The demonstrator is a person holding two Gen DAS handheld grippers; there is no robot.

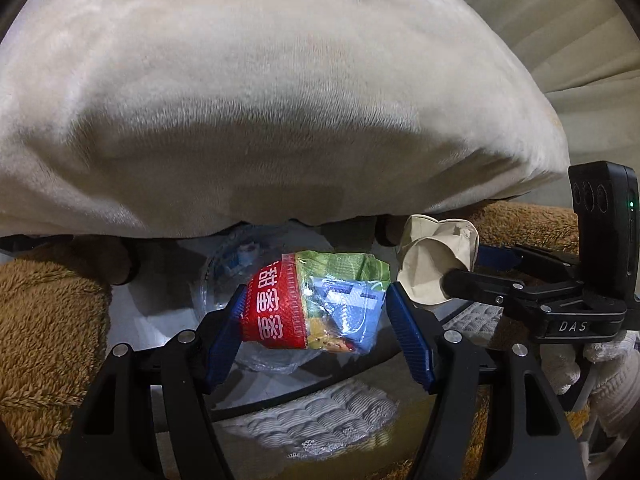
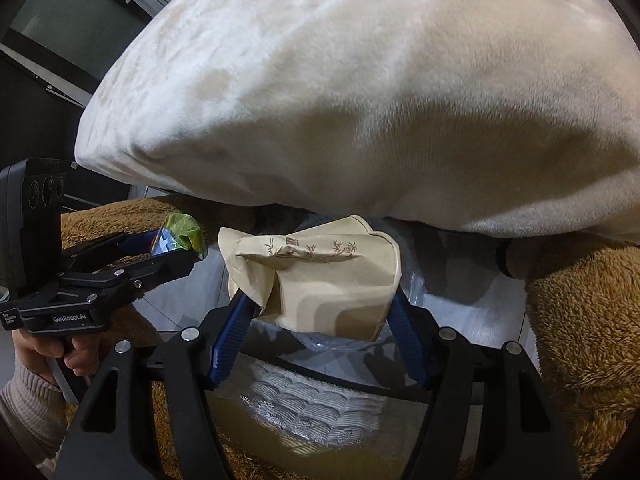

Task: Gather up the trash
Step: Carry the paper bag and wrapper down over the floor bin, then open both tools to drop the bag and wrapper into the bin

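Large pale cushion (image 1: 280,100) filling the upper half of both wrist views, bulging over everything below. Brown fleece blanket (image 1: 44,320) spread to either side beneath it. Under the grippers, a grey-white bin (image 1: 132,316) with a dark rim and a clear liner, holding a crushed clear plastic bottle (image 1: 228,268); a patch of white ribbed mat (image 1: 320,416) beside the bin, nearer the camera.

Left gripper (image 1: 316,312) partly closed on a crumpled snack wrapper (image 1: 316,304), red at one end, green and blue at the other, blue pads pressing both sides. Wrapper hanging over the bin's mouth, above the bottle. Right gripper (image 2: 320,312) likewise partly closed, clamped on a crushed beige paper cup (image 2: 316,280) printed with brown sprigs, also over the bin and just beside the wrapper. Bare hand (image 2: 52,352) on the left handle, white-gloved hand (image 1: 592,364) on the right one.

Step in hand, by the look of it: drop-off, both pieces carried to the bin and poised above it, neither yet released. Next move likely calling for both grippers opened wide enough to let the wrapper and cup fall clear, kept inside the rim so nothing lands on the mat. Possible snag: light wrapper clinging to a pad; crumpled cup catching on the liner edge.
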